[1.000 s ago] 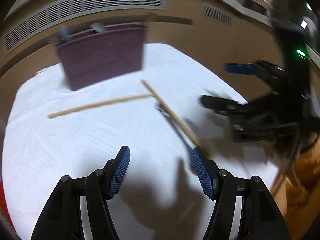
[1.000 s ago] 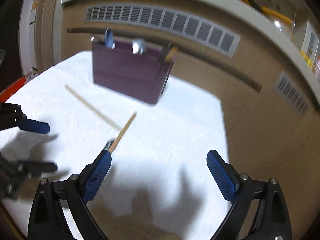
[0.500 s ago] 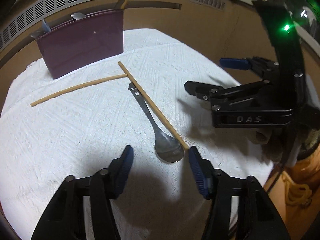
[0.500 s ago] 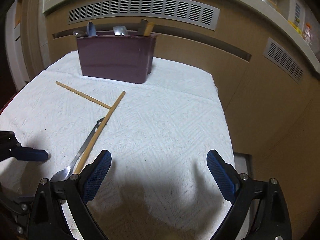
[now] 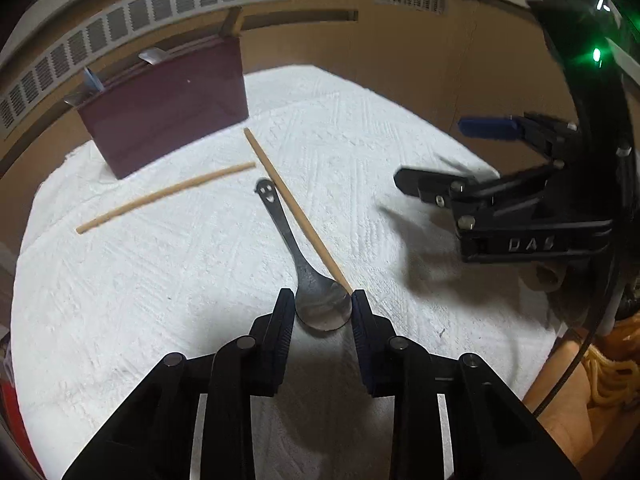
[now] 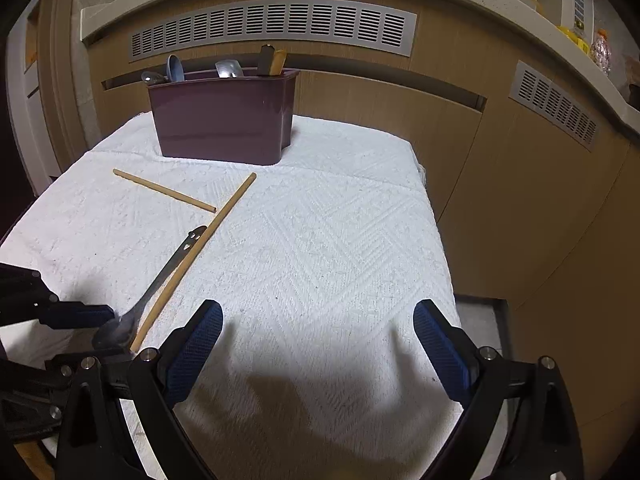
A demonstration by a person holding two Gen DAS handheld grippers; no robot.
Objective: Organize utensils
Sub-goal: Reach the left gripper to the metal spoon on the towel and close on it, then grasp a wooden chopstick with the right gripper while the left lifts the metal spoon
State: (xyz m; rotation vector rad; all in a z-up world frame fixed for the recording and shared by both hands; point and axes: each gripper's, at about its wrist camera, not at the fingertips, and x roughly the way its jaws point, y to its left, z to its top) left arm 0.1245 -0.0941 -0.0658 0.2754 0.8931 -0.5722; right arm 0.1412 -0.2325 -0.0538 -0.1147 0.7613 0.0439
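The white worktop [image 6: 340, 240] carries a dark red bin [image 6: 222, 116] at its back edge, with utensils standing in it. In front of the bin lie two chopsticks and a spoon [image 5: 298, 252]. The left gripper [image 5: 323, 312] has its fingers open around the spoon's bowl, so picking up the spoon looks like the step now. Next the fingers must squeeze shut. The spoon's handle points toward the bin. The right gripper [image 6: 318, 344] hangs wide open, holding nothing.

Black handheld grippers with blue pads

The right gripper [image 5: 436, 156] bears raised "DAS" lettering, silver screws, a green light and black cable.
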